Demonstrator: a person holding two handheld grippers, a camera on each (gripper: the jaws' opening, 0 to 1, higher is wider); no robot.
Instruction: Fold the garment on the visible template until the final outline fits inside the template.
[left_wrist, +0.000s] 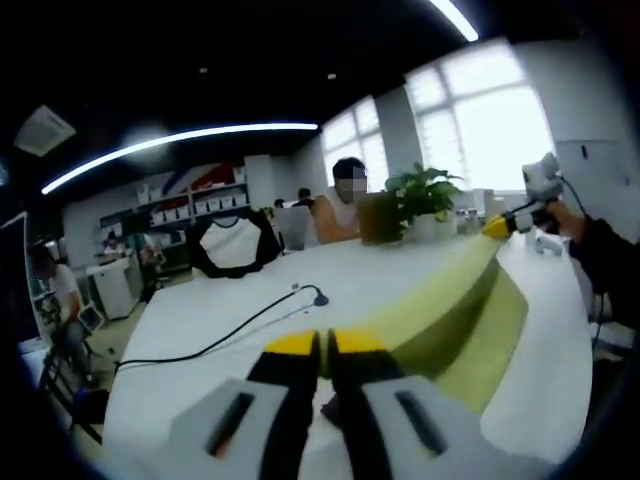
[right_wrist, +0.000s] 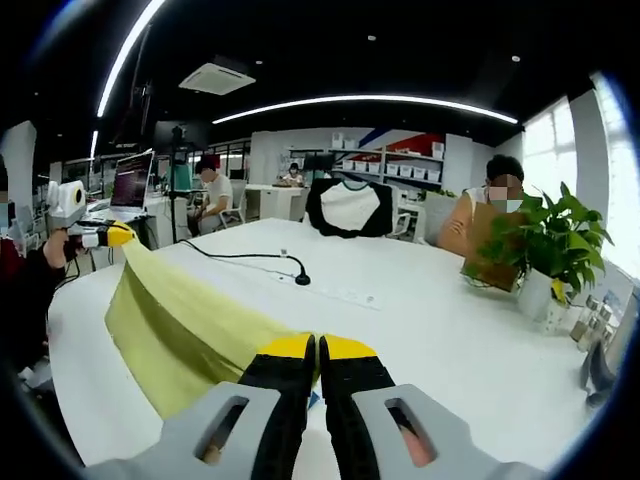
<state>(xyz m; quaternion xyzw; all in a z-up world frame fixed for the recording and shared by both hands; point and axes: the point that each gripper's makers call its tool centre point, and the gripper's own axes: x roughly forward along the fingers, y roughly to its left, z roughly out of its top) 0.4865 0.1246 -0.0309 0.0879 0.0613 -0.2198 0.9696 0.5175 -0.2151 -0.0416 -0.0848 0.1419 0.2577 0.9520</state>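
Note:
A yellow-green garment (left_wrist: 455, 305) hangs stretched between my two grippers above the white table (left_wrist: 220, 310). In the left gripper view my left gripper (left_wrist: 325, 343) is shut on one end of it, and the right gripper (left_wrist: 497, 227) pinches the far end at the right. In the right gripper view the garment (right_wrist: 190, 325) runs from my right gripper (right_wrist: 318, 348), shut on it, out to the left gripper (right_wrist: 118, 236) at the left, held by a person's hand. The cloth sags in long folds toward the table (right_wrist: 420, 340).
A black cable with a small stand (right_wrist: 300, 279) and a white power strip (right_wrist: 345, 295) lie mid-table. A potted plant (right_wrist: 550, 250) stands at the far right edge beside a seated person. A black-and-white shirt (right_wrist: 350, 208) hangs over a chair behind the table.

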